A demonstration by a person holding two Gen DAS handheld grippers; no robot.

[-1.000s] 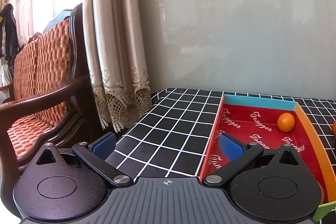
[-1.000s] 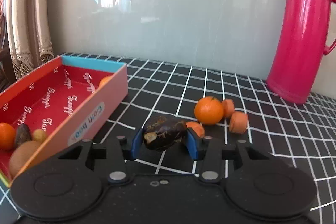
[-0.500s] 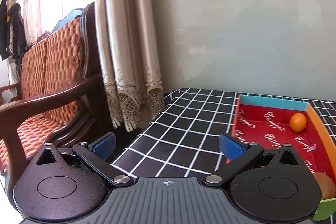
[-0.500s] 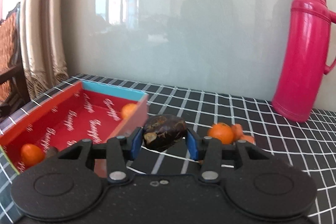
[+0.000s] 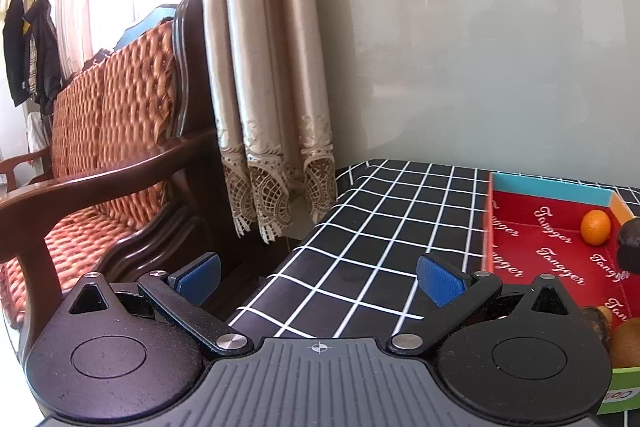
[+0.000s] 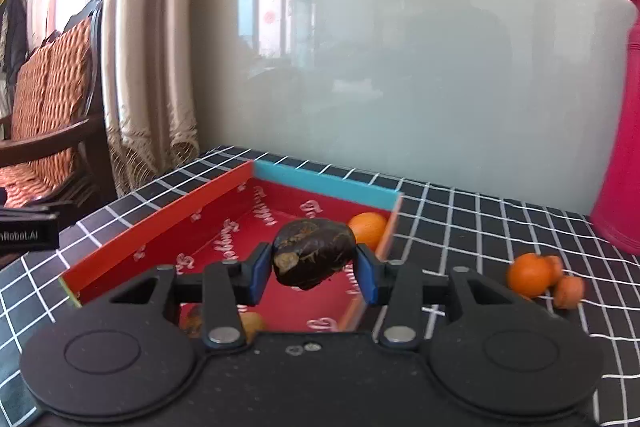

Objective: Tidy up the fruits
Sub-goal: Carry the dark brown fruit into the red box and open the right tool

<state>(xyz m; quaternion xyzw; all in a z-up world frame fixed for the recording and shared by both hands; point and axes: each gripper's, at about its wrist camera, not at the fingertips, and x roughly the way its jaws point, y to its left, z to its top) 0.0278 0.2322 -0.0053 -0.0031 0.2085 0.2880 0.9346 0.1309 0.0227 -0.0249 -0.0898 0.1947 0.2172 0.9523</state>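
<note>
A dark, wrinkled fruit (image 6: 314,253) sits clamped between the blue pads (image 6: 259,273) of the right gripper (image 6: 314,271), held in the air above the red floor of an open box (image 6: 160,223) whose far wall is turquoise and whose left wall is orange-red. The box stands on a table under a black cloth with a white grid (image 6: 460,223), near the cloth's far left corner and close to the pale glossy wall behind. Inside the box, a small orange (image 6: 368,229) rests in the far right corner against the turquoise wall, and at the near end a brownish fruit (image 5: 626,341) and other pieces show only in part behind the gripper bodies. Outside the box, toward the cloth's right edge, a cluster of small oranges (image 6: 540,275) lies touching one another on the cloth, with a tall pink flask (image 6: 618,163) standing upright behind them by the wall. The left gripper (image 5: 318,277) hangs with its jaws spread wide and nothing between them, over the cloth's left edge just beside the box's left wall; its blue pads (image 5: 438,279) are bare. Beyond that edge of the table hang beige lace-hemmed curtains (image 5: 264,75), and next to them stands a dark wooden chair (image 5: 120,163) with an orange woven cushion.
</note>
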